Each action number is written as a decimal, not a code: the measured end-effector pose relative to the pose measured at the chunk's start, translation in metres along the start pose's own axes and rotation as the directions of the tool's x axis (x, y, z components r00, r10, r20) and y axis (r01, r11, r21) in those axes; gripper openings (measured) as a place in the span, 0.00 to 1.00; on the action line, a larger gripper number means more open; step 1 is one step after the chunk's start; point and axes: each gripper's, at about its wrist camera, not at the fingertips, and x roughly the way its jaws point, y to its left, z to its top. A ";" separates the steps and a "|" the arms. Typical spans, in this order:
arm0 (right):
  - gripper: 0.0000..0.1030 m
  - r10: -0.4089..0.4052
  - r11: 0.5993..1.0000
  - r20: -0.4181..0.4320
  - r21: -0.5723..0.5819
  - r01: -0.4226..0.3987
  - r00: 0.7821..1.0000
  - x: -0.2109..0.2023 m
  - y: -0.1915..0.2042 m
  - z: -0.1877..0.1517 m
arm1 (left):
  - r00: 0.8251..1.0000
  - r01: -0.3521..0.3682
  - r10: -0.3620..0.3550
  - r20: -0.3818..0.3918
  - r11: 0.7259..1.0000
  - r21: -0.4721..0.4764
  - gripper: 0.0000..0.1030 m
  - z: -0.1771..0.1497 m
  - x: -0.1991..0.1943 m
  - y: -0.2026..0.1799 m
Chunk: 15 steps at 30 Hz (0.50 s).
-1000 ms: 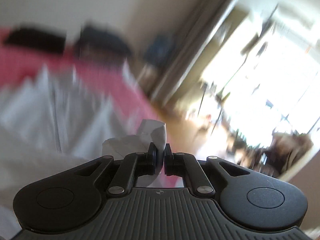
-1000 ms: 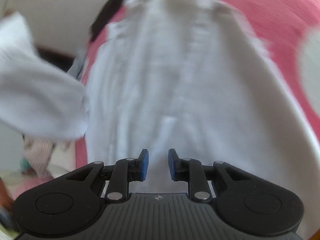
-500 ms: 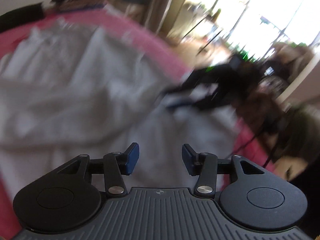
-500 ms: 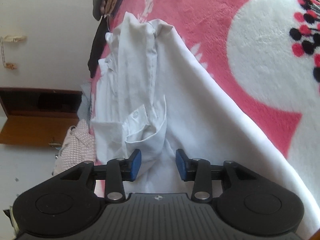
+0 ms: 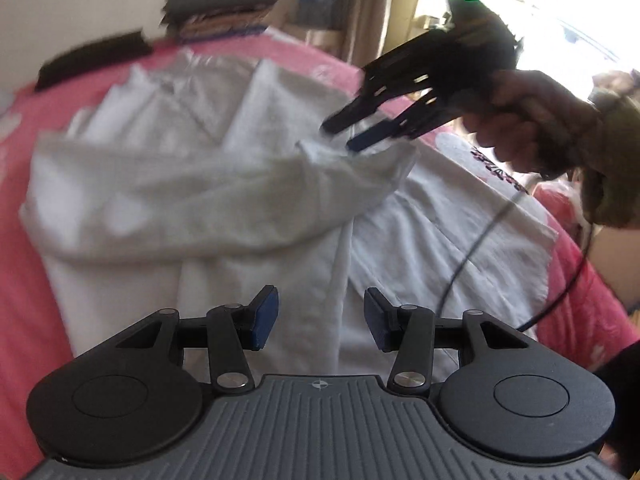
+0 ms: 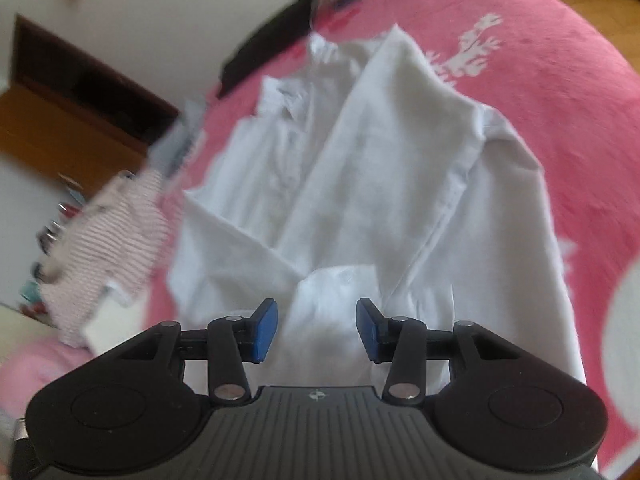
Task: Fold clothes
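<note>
The pink blanket with white patterns spreads under everything, and the white shirt lies flat on it. A second ago the left gripper was clenched on a bunched piece of the white cloth and lifted toward the window; now that cloth is let go and a sleeve lies crosswise over the shirt's body, its cuff ending near the middle. Half a second ago the right gripper sat low just over the cuff; now it looks from higher up.

The shirt's long axis runs away from both cameras, collar at the far end toward the stack of folded dark clothes, hem nearest the grippers. The other sleeve is folded lengthwise along the body.

The left gripper hovers over the lower part of the shirt, jaws partway apart, nothing between the blue pads. The right gripper's jaws are opening, pads clear of cloth; in the left wrist view its fingertips hang just above the cuff, whether touching it I cannot tell. A striped pink garment lies beside the shirt.
</note>
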 end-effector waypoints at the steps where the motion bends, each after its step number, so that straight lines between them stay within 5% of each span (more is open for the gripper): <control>1: 0.45 -0.018 1.000 -0.011 -0.001 0.018 1.000 0.006 0.000 0.003 | 1.000 0.003 -0.003 0.009 0.999 0.033 0.46 0.002 0.005 -0.001; 13: 0.45 0.115 0.993 -0.187 0.053 -0.107 0.976 -0.014 -0.006 -0.039 | 0.996 -0.006 -0.018 0.084 0.960 0.279 0.56 0.020 0.045 -0.019; 15: 0.45 0.111 0.993 -0.166 0.053 -0.104 0.980 -0.023 -0.011 -0.043 | 0.996 0.003 -0.028 0.081 0.955 0.296 0.57 0.021 0.051 -0.022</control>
